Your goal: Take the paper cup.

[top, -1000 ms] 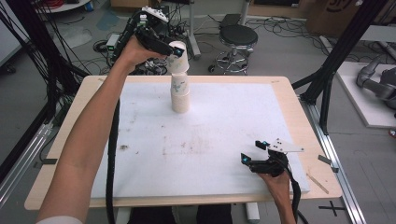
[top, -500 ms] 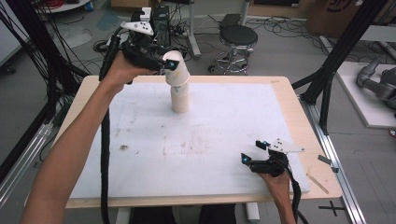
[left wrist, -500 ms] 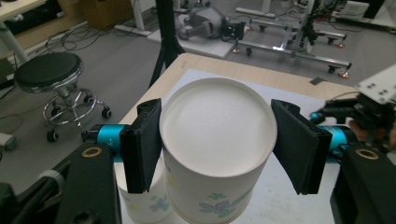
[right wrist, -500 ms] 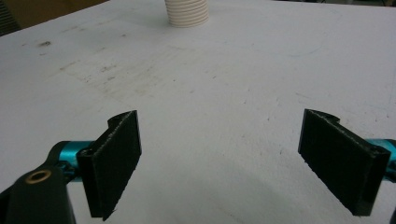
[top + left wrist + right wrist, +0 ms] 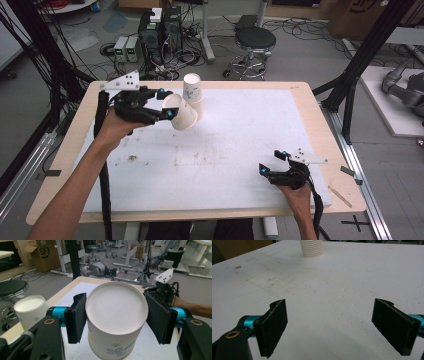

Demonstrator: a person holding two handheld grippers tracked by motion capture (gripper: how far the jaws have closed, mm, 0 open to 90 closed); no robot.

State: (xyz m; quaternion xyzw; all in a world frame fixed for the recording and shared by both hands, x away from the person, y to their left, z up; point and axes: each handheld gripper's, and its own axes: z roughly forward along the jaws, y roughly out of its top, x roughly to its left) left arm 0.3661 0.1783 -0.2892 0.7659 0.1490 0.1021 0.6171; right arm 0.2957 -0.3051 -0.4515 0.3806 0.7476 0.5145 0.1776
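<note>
left gripper [image 5: 167, 104]: fingers clamp a tilted paper cup [image 5: 181, 112], lifted beside the cup stack [image 5: 193, 91];
right gripper [image 5: 272, 165]: fingers wide, empty, low over counter [image 5: 240, 145]

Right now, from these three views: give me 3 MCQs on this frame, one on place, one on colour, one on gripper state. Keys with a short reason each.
1. Where does the cup stack stand?
A. far side of the table, left of centre
B. near right corner
C. on the floor

2. What colour is the paper cup between the left gripper's jaws?
A. red
B. white with a small floral print
C. black

3. How does the right gripper stand?
A. shut on a cup
B. shut on nothing
C. open, nothing between its jaws

Key: 1 A, the high view shows it near the far edge; 2 B, the left gripper view shows white paper with small flowers; 3 C, the right gripper view shows jaws wide apart over the bare mat.
</note>
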